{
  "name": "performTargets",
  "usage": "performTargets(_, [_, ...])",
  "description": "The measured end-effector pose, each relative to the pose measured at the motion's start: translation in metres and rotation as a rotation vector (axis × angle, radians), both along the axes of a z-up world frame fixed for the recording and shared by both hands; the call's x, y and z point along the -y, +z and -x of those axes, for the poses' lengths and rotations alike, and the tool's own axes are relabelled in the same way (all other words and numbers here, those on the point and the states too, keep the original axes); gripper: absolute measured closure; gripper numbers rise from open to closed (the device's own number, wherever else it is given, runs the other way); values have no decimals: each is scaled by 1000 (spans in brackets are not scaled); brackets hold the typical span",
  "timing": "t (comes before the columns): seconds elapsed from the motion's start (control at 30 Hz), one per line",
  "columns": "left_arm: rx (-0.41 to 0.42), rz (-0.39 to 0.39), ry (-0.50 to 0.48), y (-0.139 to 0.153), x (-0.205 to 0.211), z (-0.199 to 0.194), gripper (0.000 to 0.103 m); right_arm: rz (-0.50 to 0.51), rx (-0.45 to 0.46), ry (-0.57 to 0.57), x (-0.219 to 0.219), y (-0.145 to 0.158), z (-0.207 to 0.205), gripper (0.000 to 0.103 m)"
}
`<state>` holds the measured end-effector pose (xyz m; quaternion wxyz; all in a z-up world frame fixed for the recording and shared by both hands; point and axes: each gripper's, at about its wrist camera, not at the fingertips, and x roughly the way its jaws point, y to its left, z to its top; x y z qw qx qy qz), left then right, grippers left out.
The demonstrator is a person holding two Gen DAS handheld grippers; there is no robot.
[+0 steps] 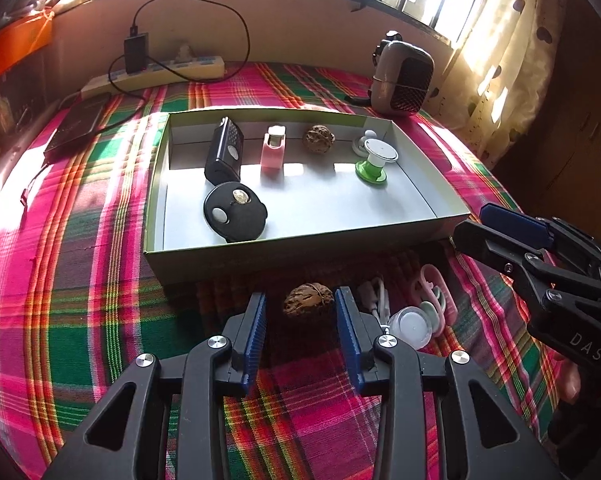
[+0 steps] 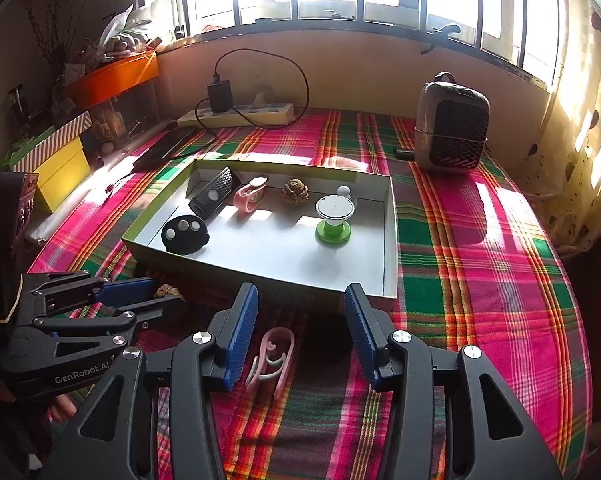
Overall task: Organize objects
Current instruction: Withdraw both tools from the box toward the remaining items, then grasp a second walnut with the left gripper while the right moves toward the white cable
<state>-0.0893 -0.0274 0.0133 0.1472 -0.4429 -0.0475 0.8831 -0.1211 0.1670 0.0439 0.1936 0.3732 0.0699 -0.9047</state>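
A brown walnut (image 1: pixel 308 304) lies on the plaid cloth just in front of the shallow grey box (image 1: pixel 300 248). My left gripper (image 1: pixel 300 300) is open and straddles the walnut, with a gap showing at the left pad. A pink and white clip (image 2: pixel 270 360) lies on the cloth between the spread fingers of my open right gripper (image 2: pixel 300 300), untouched. The box (image 2: pixel 260 276) holds a black round disc (image 1: pixel 234 216), a black device (image 1: pixel 224 152), a pink holder (image 1: pixel 272 152), another walnut (image 1: pixel 318 140) and a green and white spool (image 1: pixel 374 160).
A white round cap (image 1: pixel 410 326) and a white cable (image 1: pixel 374 296) lie right of the walnut. At the back stand a small heater (image 2: pixel 452 128), a power strip (image 2: pixel 236 114) and a black flat device (image 1: pixel 76 128). Orange and yellow boxes (image 2: pixel 60 168) crowd the left edge.
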Motion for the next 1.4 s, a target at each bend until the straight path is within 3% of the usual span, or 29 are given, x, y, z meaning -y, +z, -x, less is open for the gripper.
performTargets(0.4, [24,-16,20,-6,7,5,71,-6,12,8,4,-3,0,56])
performTargets(0.63, [15,-4,53,-6,18,1,77,-4,38,50,16,-8,-4,56])
performTargets(1.0, [9,5,117,-7,41,-8,77,24,110,168,45,-21,-9,56])
performTargets(1.4, [6,7,137,-7,51,-14,77,-36,185,188,65,-37,-2,56])
